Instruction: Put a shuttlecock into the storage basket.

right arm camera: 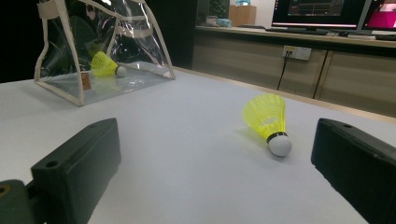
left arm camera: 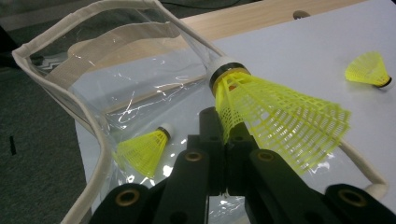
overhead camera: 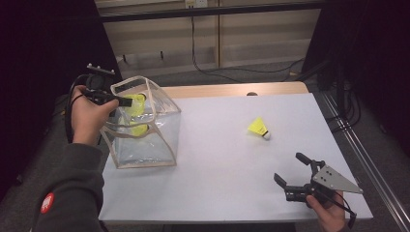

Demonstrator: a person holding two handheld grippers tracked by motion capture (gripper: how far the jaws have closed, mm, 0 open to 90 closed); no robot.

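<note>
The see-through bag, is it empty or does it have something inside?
Not empty. One yellow shuttlecock lies on the bottom of the clear bag, and the left claw holds a second one at its open top.

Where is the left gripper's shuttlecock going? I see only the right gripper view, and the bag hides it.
Observer: The left gripper is shut on a yellow shuttlecock, held at the open top of the clear bag.
Operator: Is anything already in the bag?
Observer: Yes, one shuttlecock in the bag lies on the bottom.
Operator: And my side?
Observer: The right gripper is open near the table's front edge; the loose shuttlecock lies beyond it, untouched.
</note>
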